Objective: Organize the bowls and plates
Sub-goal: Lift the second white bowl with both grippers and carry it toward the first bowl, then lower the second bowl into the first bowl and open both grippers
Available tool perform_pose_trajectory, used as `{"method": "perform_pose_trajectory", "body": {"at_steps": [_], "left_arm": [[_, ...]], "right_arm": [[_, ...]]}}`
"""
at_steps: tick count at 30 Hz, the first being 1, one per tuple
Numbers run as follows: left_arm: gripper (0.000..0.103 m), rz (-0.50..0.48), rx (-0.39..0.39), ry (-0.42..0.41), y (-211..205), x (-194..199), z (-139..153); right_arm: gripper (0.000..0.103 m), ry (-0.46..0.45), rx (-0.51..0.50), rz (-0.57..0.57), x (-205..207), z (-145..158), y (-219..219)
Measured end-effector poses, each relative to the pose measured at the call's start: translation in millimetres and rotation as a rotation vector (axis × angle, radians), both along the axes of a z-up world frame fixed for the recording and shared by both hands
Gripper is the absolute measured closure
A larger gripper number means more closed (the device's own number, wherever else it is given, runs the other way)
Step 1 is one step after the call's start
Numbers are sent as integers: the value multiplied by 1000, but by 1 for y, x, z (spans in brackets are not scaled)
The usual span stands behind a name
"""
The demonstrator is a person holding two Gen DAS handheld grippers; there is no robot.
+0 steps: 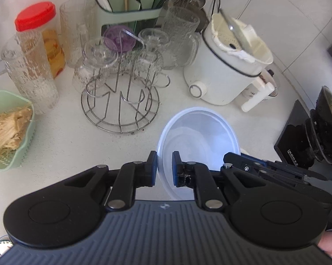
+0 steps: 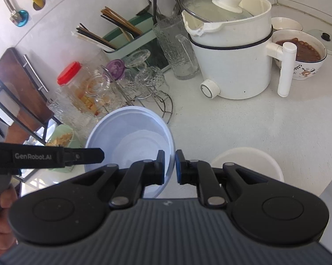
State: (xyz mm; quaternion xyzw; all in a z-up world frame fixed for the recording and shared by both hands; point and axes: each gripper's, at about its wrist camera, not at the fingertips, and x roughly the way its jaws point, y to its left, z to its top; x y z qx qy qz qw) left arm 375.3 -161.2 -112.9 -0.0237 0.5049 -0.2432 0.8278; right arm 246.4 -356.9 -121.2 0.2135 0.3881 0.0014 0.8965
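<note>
- Bowl (image 1: 199, 139), pale blue and translucent, is held by both grippers at once, lifted off the counter and tilted so that its open side faces the cameras.
- Left gripper (image 1: 165, 167) is closed narrow on the bowl's near-left rim; the thin wall passes between its blue pads (image 1: 153, 165), one inside and one outside.
- Right gripper (image 2: 170, 165) is likewise pinched tight on the opposite edge of the rim, with the bowl (image 2: 130, 141) lying ahead and to its left.
- Neither hand is nearer than the other: the bowl spans the gap between the two grippers, so any coming move would have to be made by both together or the rim may twist out of one pinch. That is a judgement.
- White bowl (image 2: 247, 161) sits on the counter just beyond and to the right of the right gripper, partly hidden by it. It looks a likely place to nest the blue one, though I cannot tell its depth.
- Counter (image 1: 66, 137) is white, speckled and crowded ahead of both grippers: a wire glass rack (image 1: 119, 101) stands just beyond the bowl, a white electric pot (image 2: 232, 61) farther ahead, and a green basket (image 1: 9, 130) lies off to the left.
- Bowl of brown food (image 2: 298, 53) stands behind the pot, well apart from the work.
- Free space is mainly ahead and right of the right gripper.
</note>
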Motion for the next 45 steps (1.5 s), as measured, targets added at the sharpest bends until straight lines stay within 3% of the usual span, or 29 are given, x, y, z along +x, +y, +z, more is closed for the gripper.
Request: {"method": "perform_pose_trajectory", "body": {"at_steps": [12, 23, 29, 45], "left_arm": [[89, -20, -30, -71, 22, -27, 26], [89, 63, -80, -88, 64, -55, 36], [89, 108, -71, -81, 83, -69, 29], [88, 196, -8, 4, 108, -85, -24]], "right_arm": [[89, -53, -8, -8, -22, 16, 18], [88, -47, -12, 52, -33, 17, 49], [88, -20, -19, 97, -34, 12, 67], [88, 107, -85, 219, -33, -25, 103]]}}
